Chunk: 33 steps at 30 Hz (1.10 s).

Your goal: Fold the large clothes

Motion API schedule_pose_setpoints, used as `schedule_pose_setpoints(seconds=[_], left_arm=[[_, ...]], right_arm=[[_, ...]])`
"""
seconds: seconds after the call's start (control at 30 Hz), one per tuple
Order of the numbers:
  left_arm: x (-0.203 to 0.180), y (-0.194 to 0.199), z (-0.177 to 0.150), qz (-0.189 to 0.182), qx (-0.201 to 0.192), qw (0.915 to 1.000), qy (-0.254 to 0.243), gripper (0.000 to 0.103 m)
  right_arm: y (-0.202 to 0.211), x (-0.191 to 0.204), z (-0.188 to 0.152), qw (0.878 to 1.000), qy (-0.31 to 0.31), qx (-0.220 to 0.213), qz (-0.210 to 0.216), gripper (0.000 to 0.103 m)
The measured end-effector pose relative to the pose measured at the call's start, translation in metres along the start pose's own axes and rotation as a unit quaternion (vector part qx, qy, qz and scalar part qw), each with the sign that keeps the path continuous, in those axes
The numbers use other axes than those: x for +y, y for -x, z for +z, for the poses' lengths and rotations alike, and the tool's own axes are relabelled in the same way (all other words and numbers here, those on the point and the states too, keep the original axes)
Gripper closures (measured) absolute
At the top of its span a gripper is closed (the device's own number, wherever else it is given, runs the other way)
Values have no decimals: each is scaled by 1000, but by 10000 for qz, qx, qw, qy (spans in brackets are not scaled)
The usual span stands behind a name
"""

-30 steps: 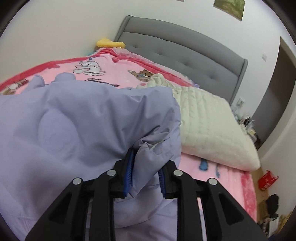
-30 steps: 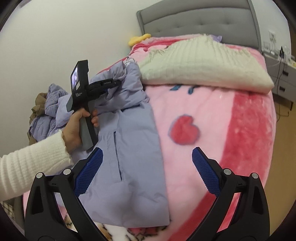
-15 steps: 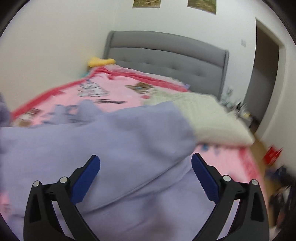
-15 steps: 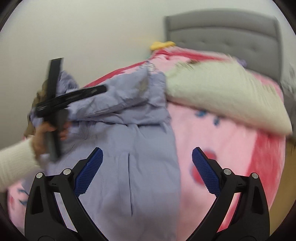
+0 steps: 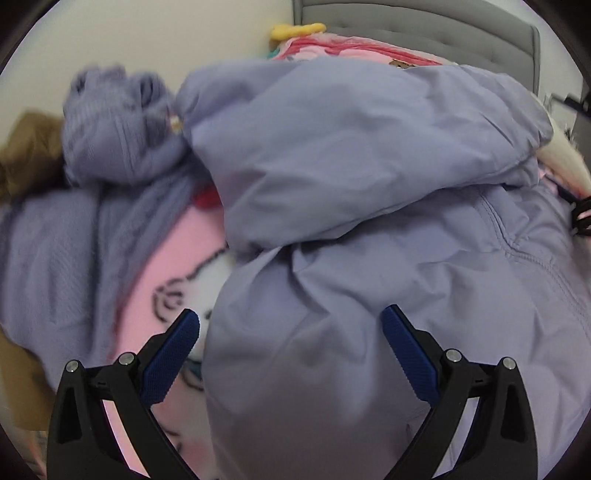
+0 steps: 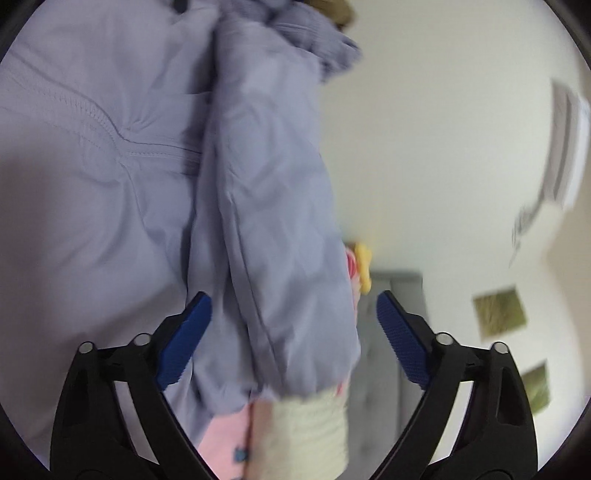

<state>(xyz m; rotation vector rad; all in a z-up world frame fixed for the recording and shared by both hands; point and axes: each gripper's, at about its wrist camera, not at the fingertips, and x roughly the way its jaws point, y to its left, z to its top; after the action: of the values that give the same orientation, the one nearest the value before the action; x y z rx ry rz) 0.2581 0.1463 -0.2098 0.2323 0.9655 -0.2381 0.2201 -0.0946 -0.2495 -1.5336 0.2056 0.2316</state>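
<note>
A lavender padded jacket (image 5: 369, 192) lies on the pink blanket (image 5: 184, 266), one sleeve folded across its upper part. My left gripper (image 5: 290, 315) hangs open over the jacket's lower part and holds nothing. Its left finger is above the blanket and its right finger above the fabric. The right wrist view is rolled on its side. There my right gripper (image 6: 293, 298) is closing, with the jacket's sleeve (image 6: 273, 206) between the jaws. The pads (image 6: 184, 332) do not press on the sleeve.
A lavender knit sweater (image 5: 110, 147) and a brown garment (image 5: 29, 155) are heaped at the left by the wall. A cream knit sweater (image 6: 314, 428) lies beyond the jacket. The grey headboard (image 5: 424, 22) and a yellow toy (image 5: 295, 29) stand at the far end.
My left gripper let go of the jacket fold, opened wide and swung left over the jacket. My right gripper rolled onto its side, came close to the sleeve and narrowed a little.
</note>
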Motion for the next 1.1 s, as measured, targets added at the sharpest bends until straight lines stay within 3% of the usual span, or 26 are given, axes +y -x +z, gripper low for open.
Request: schedule_pose_setpoints(seconds=[0.07,0.13,0.17,0.23,0.3,0.47,0.57,0.7,0.8,0.9,0.97,1.0,1.03,1.07,1.1], left_arm=[[13,-7,1,-299,-4,9993,213,5],[26,-10,1,-665,3,9965,512,6],[33,-12,0,-842,-3,9940,700,14],[50,-24,-9,-1275,203,9845,1186,36],[59,-24,-23,-1476,143,9778,1479,44],[55,4,-49,-1290,-310,9793,1531,72],[61,17,-65,-1241,-497,9748,1784,78],[63,8,-70,-1220,-243,9730,1944,76],[71,2,-67,-1261,-147,9710,2026,71],[63,14,-64,-973,-316,9770,1871,65],[61,39,-61,-676,-704,9812,1664,54],[60,51,-59,-636,-922,9811,1576,49],[60,64,-55,-594,-1157,9802,1496,36],[60,77,-49,-513,-1418,9782,1424,17],[61,92,-37,-435,-1746,9746,1334,8]], right_arm=[[-11,4,8,9995,163,117,224,38],[-27,-1,15,9961,-68,409,783,78],[-33,-6,17,9940,-244,524,931,83],[-42,-23,18,9889,-749,624,1125,89],[-47,-39,15,9846,-1097,707,1165,91],[-51,-83,1,9790,-1621,820,926,92],[-67,-101,-12,9647,-2152,1128,1020,92],[-110,-75,-22,9369,-2317,1851,1849,92],[-119,-38,-20,9407,-1966,2021,1889,88],[-105,-37,-21,9435,-2247,1752,1692,82],[-84,-55,-33,9300,-2917,1296,1820,71],[-75,-64,-40,9212,-3237,1038,1895,56],[-62,-75,-50,9096,-3618,750,1902,42],[-53,-83,-58,8998,-3870,533,1942,38],[-44,-96,-68,8846,-4211,244,1990,37]])
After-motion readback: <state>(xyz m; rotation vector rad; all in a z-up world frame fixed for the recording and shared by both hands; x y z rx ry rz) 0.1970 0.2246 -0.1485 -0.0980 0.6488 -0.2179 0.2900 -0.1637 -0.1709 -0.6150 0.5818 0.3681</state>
